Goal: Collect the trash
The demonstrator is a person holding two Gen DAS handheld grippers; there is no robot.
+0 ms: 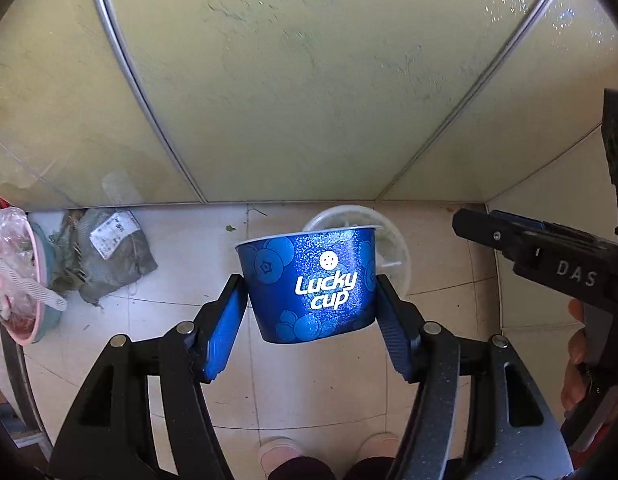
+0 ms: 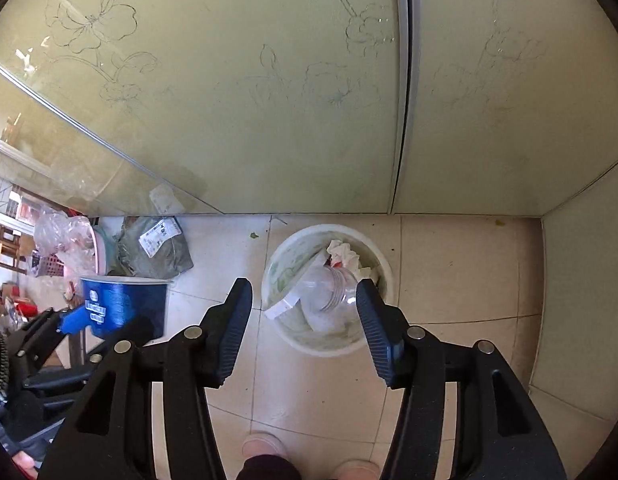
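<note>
Our left gripper (image 1: 311, 300) clamps a blue paper cup (image 1: 309, 284) reading "Lucky cup" in white, upright above the tiled floor (image 1: 317, 384). Right of it, our right gripper (image 2: 305, 308), marked "DAS" on its side, hangs with jaws parted and empty over the white bin (image 2: 385, 276), where a clear plastic bottle (image 2: 333, 288) and crumpled tissue (image 2: 343, 254) lie.
</note>
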